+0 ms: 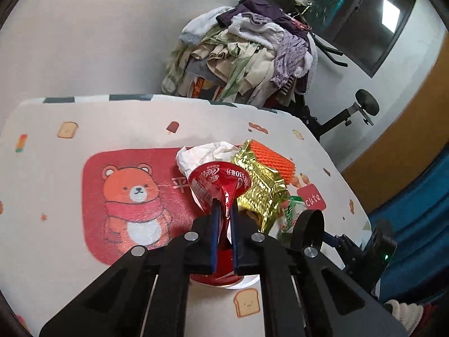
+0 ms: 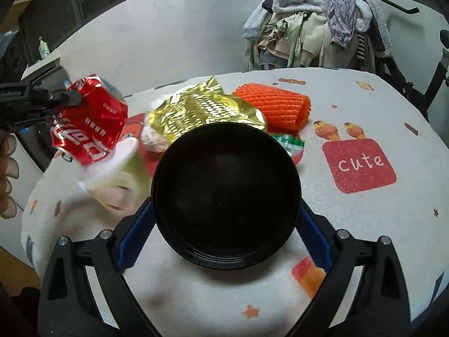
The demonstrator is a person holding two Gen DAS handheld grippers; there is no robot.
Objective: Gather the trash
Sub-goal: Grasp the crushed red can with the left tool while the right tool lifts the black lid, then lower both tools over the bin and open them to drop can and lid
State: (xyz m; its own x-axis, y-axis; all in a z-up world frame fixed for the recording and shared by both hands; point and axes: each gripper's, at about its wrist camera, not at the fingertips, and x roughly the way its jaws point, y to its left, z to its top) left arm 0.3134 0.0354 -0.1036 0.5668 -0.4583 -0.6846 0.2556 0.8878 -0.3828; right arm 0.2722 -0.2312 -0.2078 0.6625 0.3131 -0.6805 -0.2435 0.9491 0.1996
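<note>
My left gripper (image 1: 224,210) is shut on a crushed red cola can (image 1: 221,188), which it holds above the table; the right wrist view shows the can (image 2: 89,123) lifted at the left. My right gripper (image 2: 226,206) is shut on a black bowl (image 2: 226,168), with its blue pads (image 2: 134,238) against both sides of the bowl. Behind the bowl lie a gold foil wrapper (image 2: 202,109), an orange foam net (image 2: 275,106), a green wrapper (image 2: 291,141) and crumpled white paper (image 1: 207,151). A blurred white-rimmed cup (image 2: 112,168) sits under the can.
The trash lies on a table under a cloth (image 1: 84,129) printed with a bear and the word "cute". A heap of clothes (image 1: 244,53) on a frame stands beyond the far edge. Blue fabric (image 1: 415,196) shows off the right side.
</note>
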